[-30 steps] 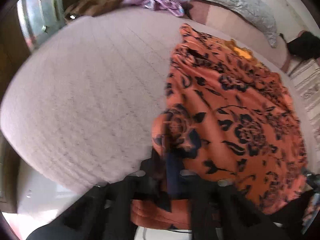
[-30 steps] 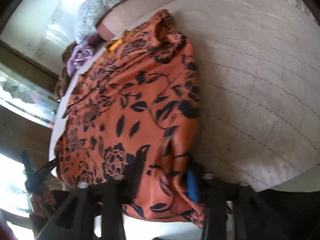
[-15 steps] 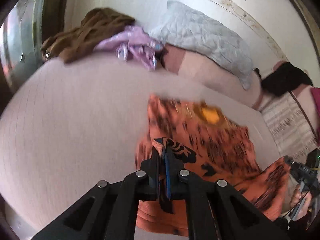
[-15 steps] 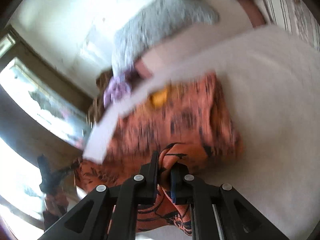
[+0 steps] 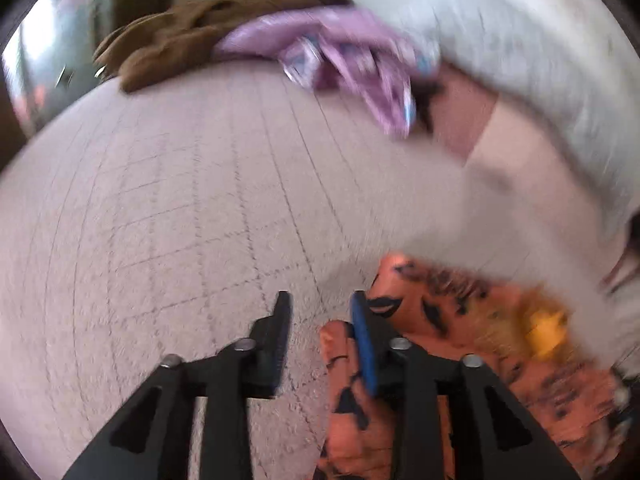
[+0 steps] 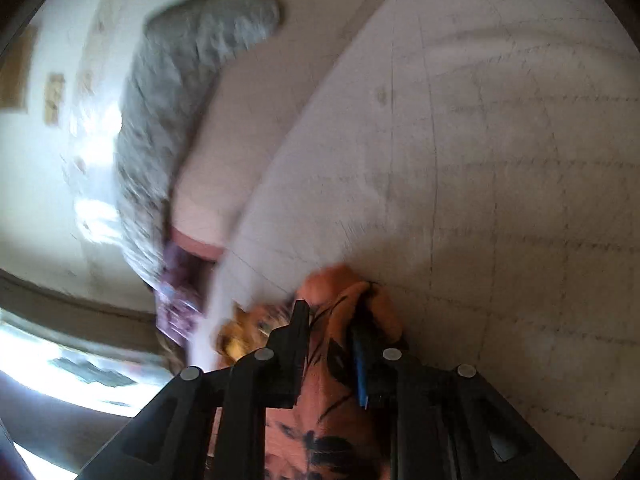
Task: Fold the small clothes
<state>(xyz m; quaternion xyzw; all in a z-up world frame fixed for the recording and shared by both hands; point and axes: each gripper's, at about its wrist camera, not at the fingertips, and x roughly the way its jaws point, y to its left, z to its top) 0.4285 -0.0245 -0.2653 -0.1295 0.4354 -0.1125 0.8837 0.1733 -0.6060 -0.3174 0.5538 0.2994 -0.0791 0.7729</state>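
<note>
Quilted bedspread point(image 5: 168, 208), pale pinkish-grey, stitched in a grid of squares, filling most of both views. Grey padded pillow point(image 5: 540, 60) at the far edge, puffy and blurred, over a pink sheet point(image 5: 468, 120). Brown garment point(image 5: 192, 36) and lilac cloth point(image 5: 344, 48) heaped in a crumpled pile at the far left of the bedspread. Orange top point(image 5: 460, 320), thin and floppy, printed with black leaves and flowers, yellow patch at its neck, bunched on the bedspread at lower right of the left view; blurred, so fold lines hard to read. Half a second ago spread wider and hanging from both tools above the bed; now doubled over, its near edge brought up to the far end. Left gripper point(image 5: 320, 320) clenched on that fabric then, now released: jaws wide apart, bare quilt between them, orange cloth touching only the blue-padded finger point(image 5: 362, 352) on its right side. Right gripper point(image 6: 330, 320) with jaws partly parted but a fold of the same top point(image 6: 332, 400) between them, seemingly grasped, cloth rising in a soft hump past the tips; narrower gap earlier. Black plastic fingers on both tools, angular, with round silver rivets. Both views smeared by motion, more so than a second ago.
</note>
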